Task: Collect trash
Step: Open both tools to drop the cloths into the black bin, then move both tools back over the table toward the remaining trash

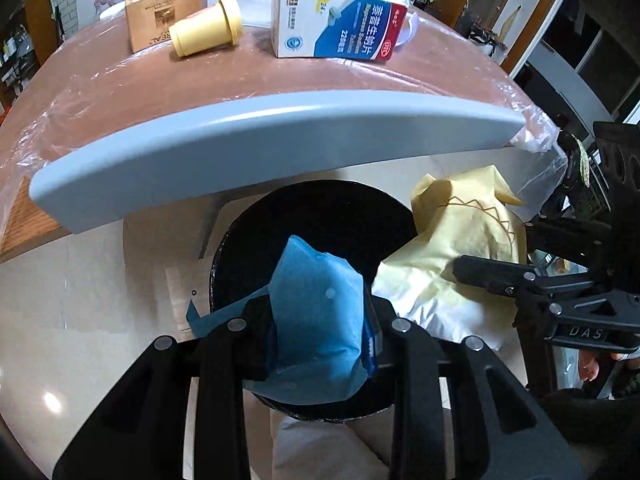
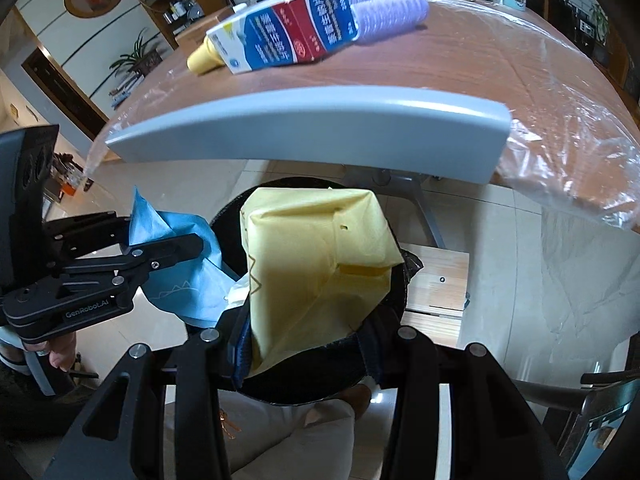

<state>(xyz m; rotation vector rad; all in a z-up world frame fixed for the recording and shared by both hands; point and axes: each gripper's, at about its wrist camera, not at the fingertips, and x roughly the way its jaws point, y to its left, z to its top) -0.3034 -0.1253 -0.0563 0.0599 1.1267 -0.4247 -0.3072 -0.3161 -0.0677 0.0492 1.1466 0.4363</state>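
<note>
Wood-topped table [image 1: 280, 80], wrapped in clear plastic film with a grey edge, fills the upper half of both wrist views. On it lie more pieces to collect: a blue-and-white carton [image 1: 336, 20], a brown box [image 1: 160, 12] and a yellow cup [image 1: 208, 28] at upper left of the left view.

Below the table edge, at centre frame, sits the black bin [image 1: 240, 240], its mouth open under us. We hold the yellow bag [image 2: 316, 268] in our right gripper [image 2: 308, 344], jaws closed tight on its lower end; it hangs over the bin's mouth. Our left gripper [image 1: 320, 332] is likewise clamped on the blue bag [image 1: 320, 312], which also hangs above the bin.

We judge the step in hand as the drop: both pieces are carried to the bin. Next we need to open both jaws over the mouth so the bags fall inside, then go back for the table items.
</note>
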